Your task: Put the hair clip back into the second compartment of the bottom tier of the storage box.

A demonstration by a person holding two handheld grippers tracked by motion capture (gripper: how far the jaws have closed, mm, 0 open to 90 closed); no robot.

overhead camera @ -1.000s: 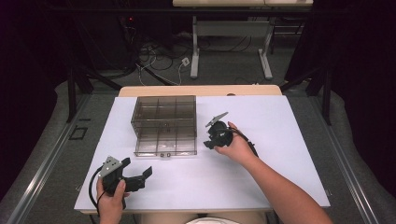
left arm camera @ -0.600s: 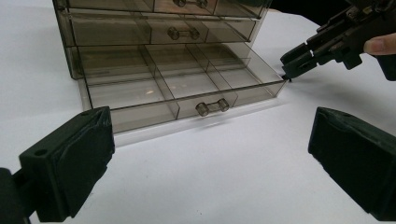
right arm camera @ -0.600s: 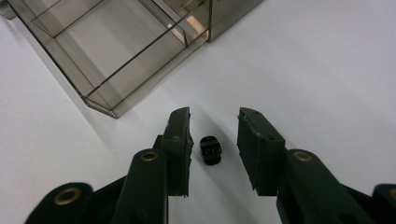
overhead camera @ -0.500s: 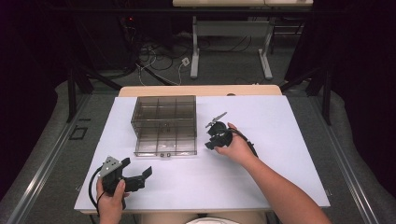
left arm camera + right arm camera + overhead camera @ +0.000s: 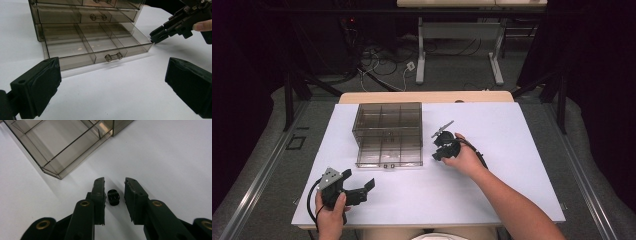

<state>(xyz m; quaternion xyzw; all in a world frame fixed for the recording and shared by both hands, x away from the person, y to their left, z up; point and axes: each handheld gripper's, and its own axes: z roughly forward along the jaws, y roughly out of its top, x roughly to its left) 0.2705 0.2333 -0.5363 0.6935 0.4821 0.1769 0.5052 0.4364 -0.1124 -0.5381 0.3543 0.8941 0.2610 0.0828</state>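
One clear smoky-brown drawer cabinet (image 5: 388, 131) stands on the white table (image 5: 512, 175), and everything else is placed against it. Its lowest drawer (image 5: 96, 47) is pulled out toward the person; in the left gripper view that drawer shows six compartments, in two rows of three, and one small dumbbell-shaped handle (image 5: 113, 56) on its front. Above it, a second drawer with the same kind of handle sits closed.

There are two grippers, one in each hand. The right gripper (image 5: 439, 153) is just beside the open drawer's right front corner, tilted down to the tabletop. Its two jaws stand slightly apart, and one small black ribbed part (image 5: 113, 197) lies on the table between them, touching neither jaw as far as the right gripper view shows. That part is outside the cabinet, on the bare white surface just off the drawer's corner.

The left gripper (image 5: 364, 187) is held well in front of the cabinet, near the table's front edge, facing the open drawer. Its two jaws are spread wide with nothing between them.
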